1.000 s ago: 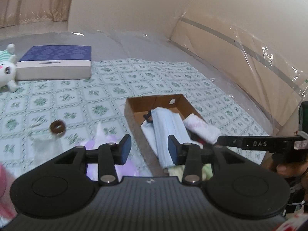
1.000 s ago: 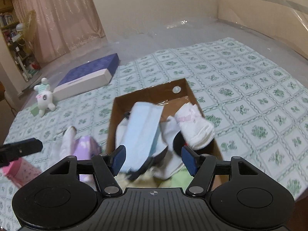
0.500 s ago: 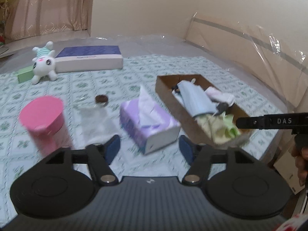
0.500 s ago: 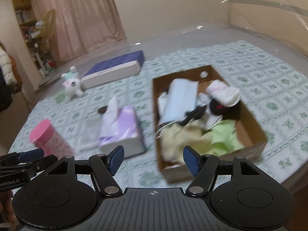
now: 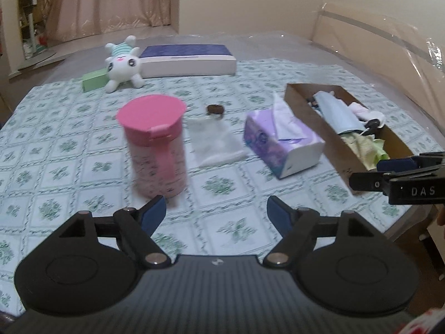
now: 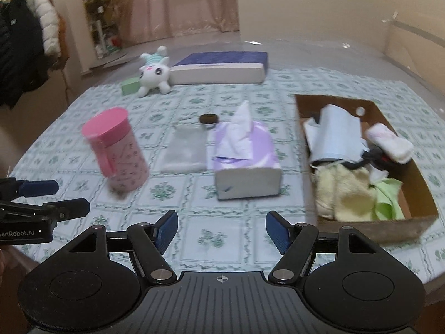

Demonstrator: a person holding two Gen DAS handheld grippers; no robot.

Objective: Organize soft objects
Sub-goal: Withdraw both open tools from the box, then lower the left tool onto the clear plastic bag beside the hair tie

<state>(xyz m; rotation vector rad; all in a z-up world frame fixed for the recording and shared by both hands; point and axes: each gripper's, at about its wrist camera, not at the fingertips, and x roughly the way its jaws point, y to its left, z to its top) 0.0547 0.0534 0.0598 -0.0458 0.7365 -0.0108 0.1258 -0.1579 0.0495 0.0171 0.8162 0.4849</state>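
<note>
Both grippers, left (image 5: 216,213) and right (image 6: 219,229), gape empty, jaws just widening; cardboard box (image 6: 372,226) of soft things at two o'clock.

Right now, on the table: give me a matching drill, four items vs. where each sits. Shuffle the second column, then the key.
Items:
1. plush toy
2. pink canister
3. tissue box
4. blue face mask

Places:
A. inside the cardboard box
B. between the clear bag and the cardboard box
C. far side, beside the flat blue-topped box
D. left of the clear bag

Pairs: 1-C, 2-D, 3-B, 4-A
</note>
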